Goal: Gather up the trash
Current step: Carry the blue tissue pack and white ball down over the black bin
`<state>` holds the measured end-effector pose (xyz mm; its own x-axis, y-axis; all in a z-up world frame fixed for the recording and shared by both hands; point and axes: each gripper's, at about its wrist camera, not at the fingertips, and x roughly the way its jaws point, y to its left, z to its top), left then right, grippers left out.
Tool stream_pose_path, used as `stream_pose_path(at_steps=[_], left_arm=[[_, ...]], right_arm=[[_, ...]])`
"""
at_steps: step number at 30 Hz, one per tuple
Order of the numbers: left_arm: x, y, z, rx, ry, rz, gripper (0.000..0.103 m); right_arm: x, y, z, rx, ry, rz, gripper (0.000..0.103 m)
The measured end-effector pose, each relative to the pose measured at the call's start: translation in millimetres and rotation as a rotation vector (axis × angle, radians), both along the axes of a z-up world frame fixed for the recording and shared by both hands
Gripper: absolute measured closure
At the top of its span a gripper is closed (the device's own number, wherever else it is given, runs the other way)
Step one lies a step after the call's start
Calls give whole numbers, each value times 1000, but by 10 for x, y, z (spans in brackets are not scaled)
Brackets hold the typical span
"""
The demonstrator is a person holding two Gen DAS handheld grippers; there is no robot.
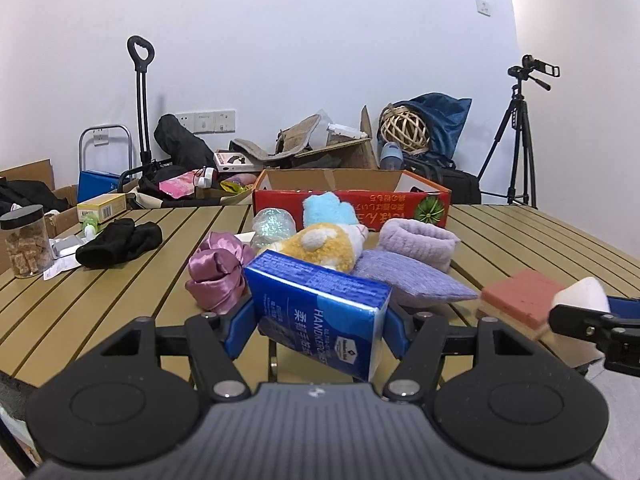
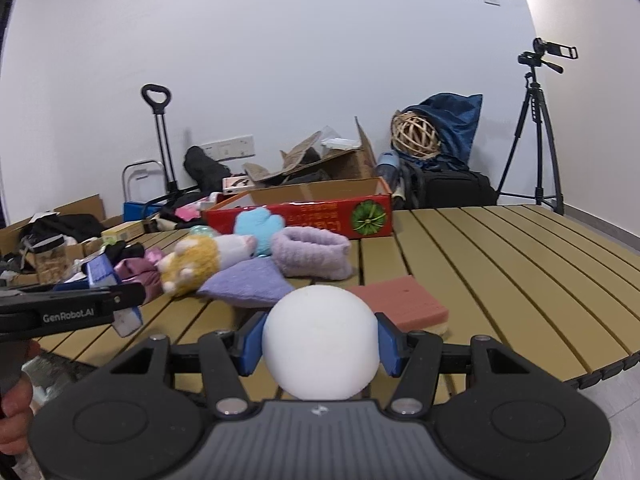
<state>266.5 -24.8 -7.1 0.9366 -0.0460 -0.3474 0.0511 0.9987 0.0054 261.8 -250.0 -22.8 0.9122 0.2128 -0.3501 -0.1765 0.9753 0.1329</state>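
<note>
Your left gripper (image 1: pixel 318 322) clamps the tissue pack (image 1: pixel 320 316), your right gripper (image 2: pixel 318 344) the white ball (image 2: pixel 320 340), both lifted off the bench (image 2: pixel 500 272), probably for the red box (image 2: pixel 304 216).

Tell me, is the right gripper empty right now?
No, the right gripper is clamped on a white ball, with its blue pads pressing both sides.

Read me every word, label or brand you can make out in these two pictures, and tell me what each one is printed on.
"HANDKERCHIEFS", with Chinese characters beside it: blue tissue pack held in the left gripper.
"GenRobot.AI": side of the left gripper, seen in the right wrist view.
Red cardboard box: upside-down print, too blurred to read.
Yellow box: barcode and text too small to read.
</note>
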Motion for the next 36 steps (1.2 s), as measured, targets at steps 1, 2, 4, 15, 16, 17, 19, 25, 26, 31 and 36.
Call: stream_pose_path(at_steps=[1, 2, 4, 15, 16, 17, 19, 25, 26, 31, 36], left_arm=[[-45, -4, 0, 1, -3, -2, 37], [-83, -10, 2, 2, -6, -4, 37], [-189, -11, -2, 3, -12, -11, 37], [-571, -33, -125, 16, 41, -44, 37], [-592, -19, -130, 15, 47, -45, 37], [-621, -15, -135, 15, 51, -45, 37], [-680, 0, -145, 21, 62, -39, 37], [-884, 75, -190, 40, 103, -22, 37], [-923, 85, -204, 43, 110, -20, 37], [-1126, 148, -295, 48, 157, -9, 37], [-1304, 193, -406, 61, 207, -1, 37]], right_arm=[[-31, 14, 7, -2, 1, 6, 48], [-64, 27, 15, -3, 0, 13, 48], [-130, 50, 27, -7, -3, 27, 48], [-395, 168, -68, -26, 39, 97, 48], [-410, 177, -85, -27, 46, 101, 48], [-422, 189, -97, -28, 51, 104, 48], [-445, 218, -102, -32, 55, 110, 48], [-571, 282, -178, -37, 84, 128, 48], [-601, 291, -200, -39, 92, 129, 48], [-750, 328, -293, -59, 132, 134, 48], [-898, 378, -406, -93, 186, 152, 48]])
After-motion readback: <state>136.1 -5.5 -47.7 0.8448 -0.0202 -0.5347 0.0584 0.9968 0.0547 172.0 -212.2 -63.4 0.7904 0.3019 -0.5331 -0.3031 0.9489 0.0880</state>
